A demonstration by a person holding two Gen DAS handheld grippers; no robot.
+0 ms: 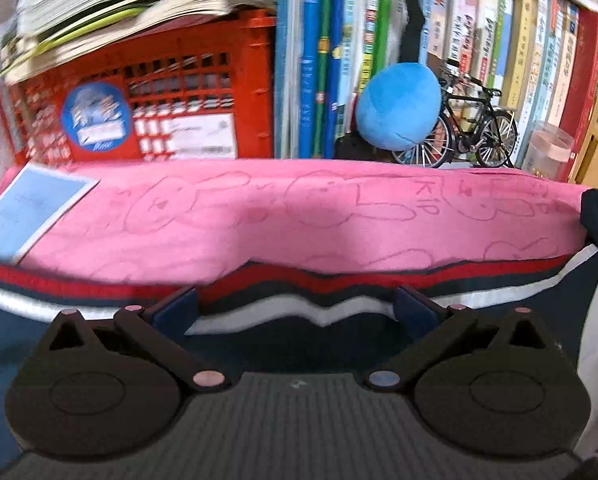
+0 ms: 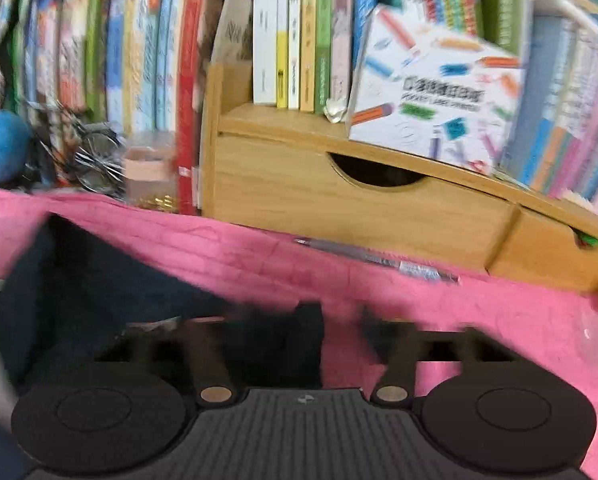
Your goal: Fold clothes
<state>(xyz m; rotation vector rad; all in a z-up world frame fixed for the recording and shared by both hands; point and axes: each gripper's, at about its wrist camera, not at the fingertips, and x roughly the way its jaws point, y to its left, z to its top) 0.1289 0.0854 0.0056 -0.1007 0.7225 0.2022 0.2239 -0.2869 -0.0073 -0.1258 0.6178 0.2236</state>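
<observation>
left wrist view: garment (image 1: 259, 292), navy with red and white stripes, lies on the pink cover (image 1: 283, 216) and fills the lower part of the frame.
left gripper (image 1: 295, 304): fingers spread wide, both tips resting low on the striped edge of the garment; cloth sits between them but is not pinched.
pink cover: printed with outline cartoon shapes, stretches across the whole width behind the garment.
blue sheet (image 1: 27, 212): flat on the cover at far left, well apart from the gripper.
background: red crate (image 1: 203, 80) with piled papers on top, a row of books (image 1: 499, 52), a blue plush ball (image 1: 399, 106) just beside a model bicycle (image 1: 475, 128).

right wrist view: frame is heavily blurred.
garment, navy part (image 2: 111, 280): bunched on the pink cover (image 2: 479, 320), filling the left and centre foreground.
right gripper (image 2: 343, 316): fingers stand close together around the right-hand edge of the dark cloth; blur hides the tips, so i cannot tell whether they clamp it.
pen (image 2: 379, 258): lies on the cover near the wooden drawer unit (image 2: 299, 192).
shelf: books stand on and beside the drawer unit, with a white box (image 2: 435, 92) printed with crayons leaning on top.
</observation>
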